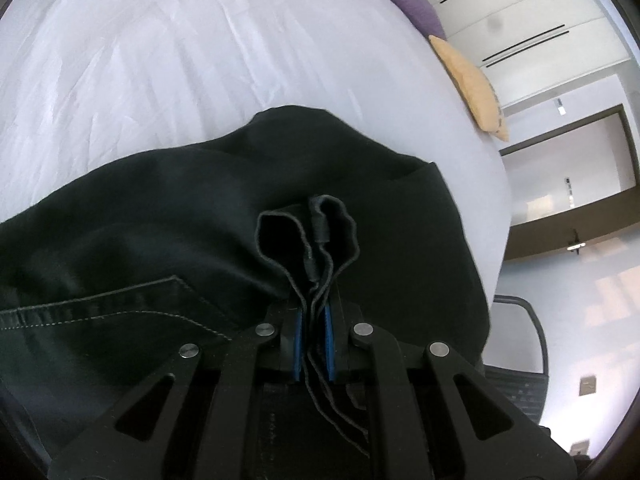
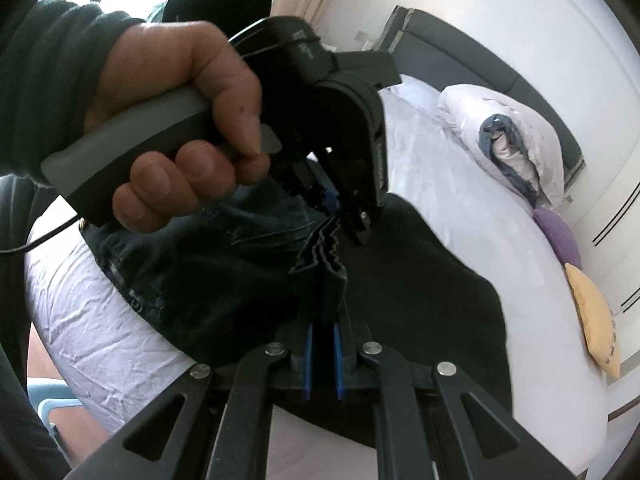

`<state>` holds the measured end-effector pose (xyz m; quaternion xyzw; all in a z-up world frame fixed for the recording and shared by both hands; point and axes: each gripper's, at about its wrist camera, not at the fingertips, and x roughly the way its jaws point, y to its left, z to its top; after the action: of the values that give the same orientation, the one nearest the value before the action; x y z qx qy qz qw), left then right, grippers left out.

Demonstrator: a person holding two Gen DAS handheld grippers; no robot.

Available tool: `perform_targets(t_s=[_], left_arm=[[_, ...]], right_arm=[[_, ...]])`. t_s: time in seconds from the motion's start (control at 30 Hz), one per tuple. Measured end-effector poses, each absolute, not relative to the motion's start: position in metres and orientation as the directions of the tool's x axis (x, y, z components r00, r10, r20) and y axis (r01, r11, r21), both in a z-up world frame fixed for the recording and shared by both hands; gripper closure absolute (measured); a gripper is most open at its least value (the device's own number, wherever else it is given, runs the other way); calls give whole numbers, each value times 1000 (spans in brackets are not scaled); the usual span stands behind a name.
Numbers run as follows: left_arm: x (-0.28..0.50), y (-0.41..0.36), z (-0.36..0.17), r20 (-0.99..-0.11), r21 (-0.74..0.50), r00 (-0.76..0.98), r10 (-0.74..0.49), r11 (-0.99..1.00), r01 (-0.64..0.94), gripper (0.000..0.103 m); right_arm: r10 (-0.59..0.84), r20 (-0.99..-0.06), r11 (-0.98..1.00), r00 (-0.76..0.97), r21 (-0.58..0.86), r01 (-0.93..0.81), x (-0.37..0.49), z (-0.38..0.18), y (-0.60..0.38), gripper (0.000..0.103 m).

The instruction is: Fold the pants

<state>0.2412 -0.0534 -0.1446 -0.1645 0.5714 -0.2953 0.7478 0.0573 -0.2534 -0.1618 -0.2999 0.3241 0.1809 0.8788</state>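
Black pants [image 1: 168, 216] lie on the white bed, a stitched pocket showing at lower left. My left gripper [image 1: 314, 312] is shut on a bunched edge of the pants, with folded layers sticking out between the blue pads. In the right wrist view the pants [image 2: 420, 304] drape over the bed's near side. My right gripper [image 2: 322, 328] is shut on a pleated edge of the same pants. The left gripper [image 2: 340, 204], held in a hand, pinches the cloth just beyond it.
The white bed sheet [image 1: 180, 60] stretches ahead. A purple pillow [image 1: 416, 4] and a yellow pillow [image 1: 472, 84] lie at the bed's far edge, near white wardrobe doors. A rolled duvet [image 2: 504, 136] sits by the dark headboard [image 2: 460, 48].
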Motion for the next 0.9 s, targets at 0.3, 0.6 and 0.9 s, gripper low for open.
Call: perform_targets(t_s=[0.3,0.6,0.9], left_arm=[[234,-53,-158,-763,-584,171,-624,778,232,91],[226,-16,-117,-813,-438,340,-473,881,180,81],[174,-103,-117,-749,-470,302,-590,794,385,81]], right_arm=[[147,-745,782,651,-315,-538,79,-179,-260,88],[495,-718,793,489,144,-592,95,-123,-329,47],[769,-493,634,406,672,-384,236,-111,-512,47]])
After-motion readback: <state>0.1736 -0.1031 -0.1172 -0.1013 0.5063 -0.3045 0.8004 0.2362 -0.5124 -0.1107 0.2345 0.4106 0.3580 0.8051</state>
